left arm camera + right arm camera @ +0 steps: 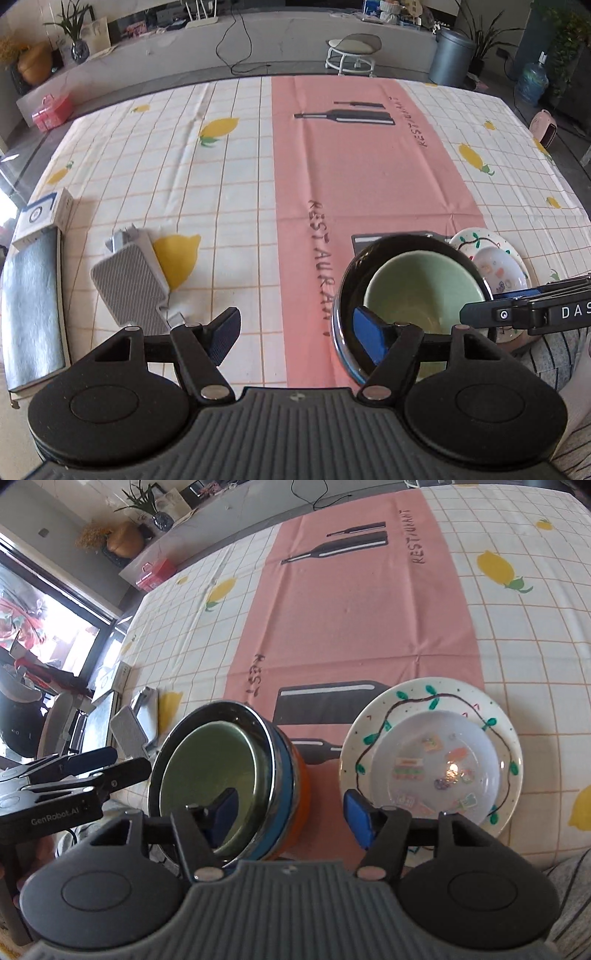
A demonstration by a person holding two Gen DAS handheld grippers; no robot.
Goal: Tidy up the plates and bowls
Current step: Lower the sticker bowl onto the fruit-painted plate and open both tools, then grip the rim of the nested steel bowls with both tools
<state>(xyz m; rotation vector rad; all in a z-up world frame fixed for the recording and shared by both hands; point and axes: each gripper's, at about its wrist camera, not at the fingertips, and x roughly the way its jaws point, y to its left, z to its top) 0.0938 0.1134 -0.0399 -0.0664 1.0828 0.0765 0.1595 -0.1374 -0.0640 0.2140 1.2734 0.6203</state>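
Right wrist view: the right gripper (291,812) is spread wide, holding nothing. Its left pad sits inside the green bowl (207,771), the right pad outside the metal bowl (273,746), so the jaws straddle both rims at about 3 o'clock. The green bowl nests in the metal bowl, which appears to sit on an orange base. At 2 o'clock a clear bowl (432,760) rests on the painted plate (384,709).

The left gripper (295,332) is also spread and empty, its right pad inside the green bowl (424,284).

My judgement: to lift the nested pair, push the right gripper deeper before closing. A shallow pinch on the slick rims could slip or tip the stack.
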